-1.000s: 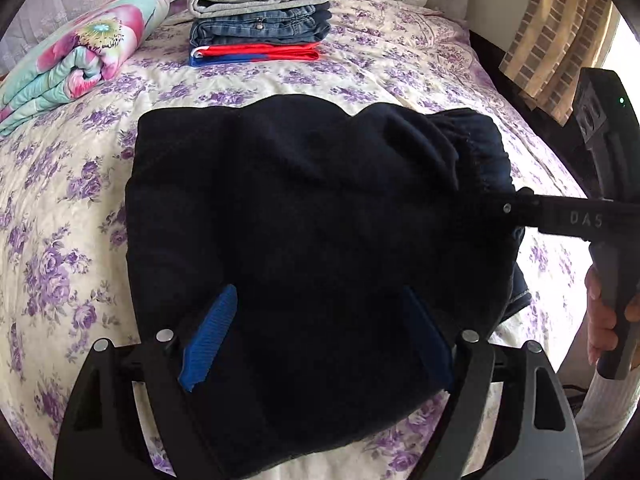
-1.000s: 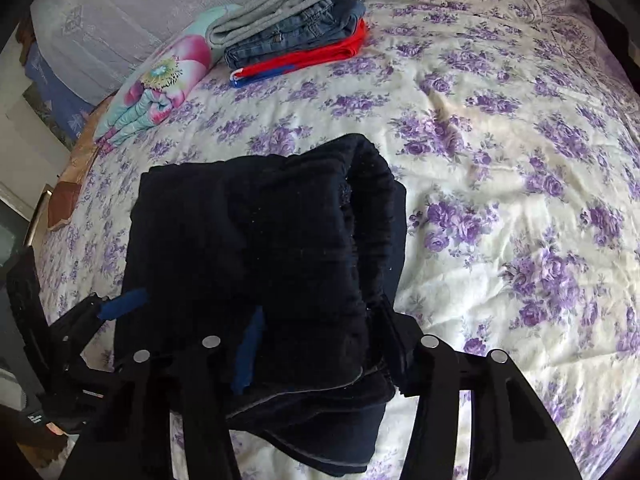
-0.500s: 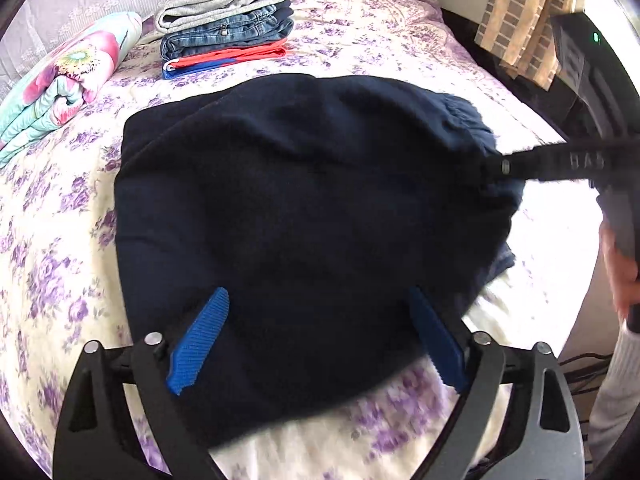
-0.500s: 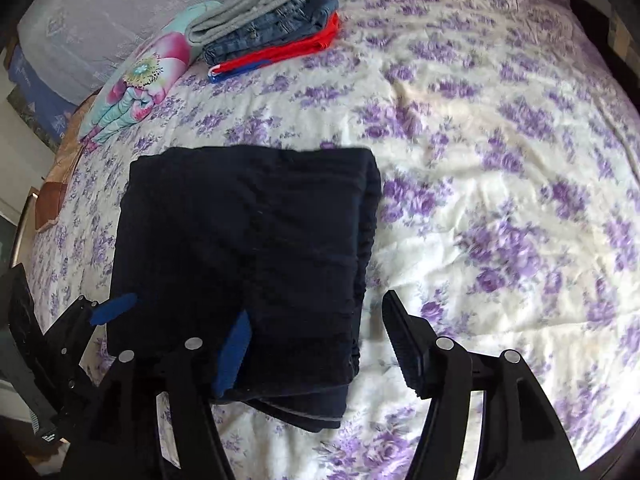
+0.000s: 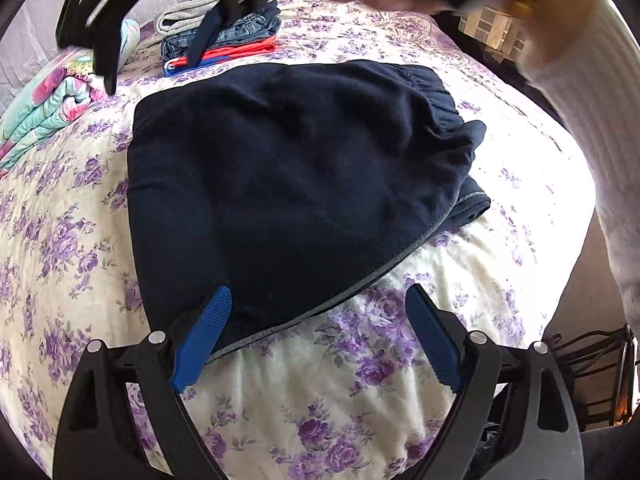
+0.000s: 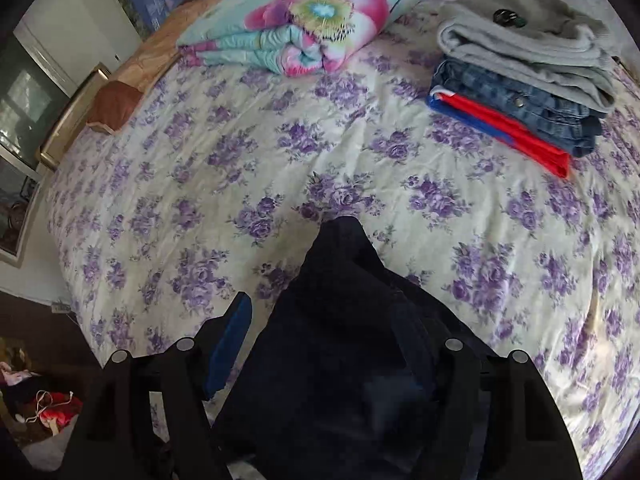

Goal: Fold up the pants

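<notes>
- While the folded dark navy fleece pants (image 5: 296, 184) lie mid-frame on the purple-flowered bedspread (image 5: 360, 400), the left gripper (image 5: 316, 340) gapes wide, holding nothing.
- Right gripper (image 5: 160, 40), upper left, is blurred; I cannot tell its grip.

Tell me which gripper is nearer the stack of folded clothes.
Right. The right gripper hangs up beside the stack of folded clothes, at the far side of the navy pants; the left gripper sits at their near edge.
</notes>
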A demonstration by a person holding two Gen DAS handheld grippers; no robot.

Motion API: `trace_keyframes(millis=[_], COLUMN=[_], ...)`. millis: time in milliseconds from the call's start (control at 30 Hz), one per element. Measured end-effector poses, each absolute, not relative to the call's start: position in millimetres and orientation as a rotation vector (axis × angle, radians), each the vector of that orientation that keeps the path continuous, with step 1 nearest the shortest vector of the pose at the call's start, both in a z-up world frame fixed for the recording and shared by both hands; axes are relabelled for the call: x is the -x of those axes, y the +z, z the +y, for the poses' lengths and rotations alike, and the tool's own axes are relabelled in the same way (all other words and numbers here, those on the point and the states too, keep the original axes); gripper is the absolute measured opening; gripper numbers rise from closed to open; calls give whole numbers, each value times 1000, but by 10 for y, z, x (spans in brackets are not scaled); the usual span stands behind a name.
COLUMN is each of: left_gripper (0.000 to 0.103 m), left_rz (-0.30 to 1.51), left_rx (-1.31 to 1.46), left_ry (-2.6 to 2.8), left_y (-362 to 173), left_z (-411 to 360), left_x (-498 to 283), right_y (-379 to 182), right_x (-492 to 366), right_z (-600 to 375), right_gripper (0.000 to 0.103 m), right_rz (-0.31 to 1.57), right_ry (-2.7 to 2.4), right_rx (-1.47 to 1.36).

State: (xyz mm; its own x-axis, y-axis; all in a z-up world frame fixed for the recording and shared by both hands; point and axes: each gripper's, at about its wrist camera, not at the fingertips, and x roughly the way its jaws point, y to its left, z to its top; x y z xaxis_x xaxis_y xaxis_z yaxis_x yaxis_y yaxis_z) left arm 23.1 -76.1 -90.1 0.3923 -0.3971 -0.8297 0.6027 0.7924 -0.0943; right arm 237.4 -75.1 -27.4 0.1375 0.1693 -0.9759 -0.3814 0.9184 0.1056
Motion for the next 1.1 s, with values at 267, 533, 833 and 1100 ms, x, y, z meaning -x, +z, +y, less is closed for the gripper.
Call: trace_keyframes(millis=[267,533,833,1100], left_gripper=[50,32,38,79], left_rz=[999,1007,994,974], left_rx=[-267,-236,-165,183], left_ry=[-624,-644,-667,-679], left_y=[-972,-1102,-975,-402], left_z=[-748,-591,-503,328], left_x=[-231,-250,-228,-572], right_y=[-552,-680,-253,655], right_x=[-2441,-2587,-2338,-817], right_z=[-640,-716,-895,-2011], right_gripper=[15,9,35,72], right_rz=[1448,1391,1290,925], right_ry=[418,309,307,89], right_rx=[217,195,140,28])
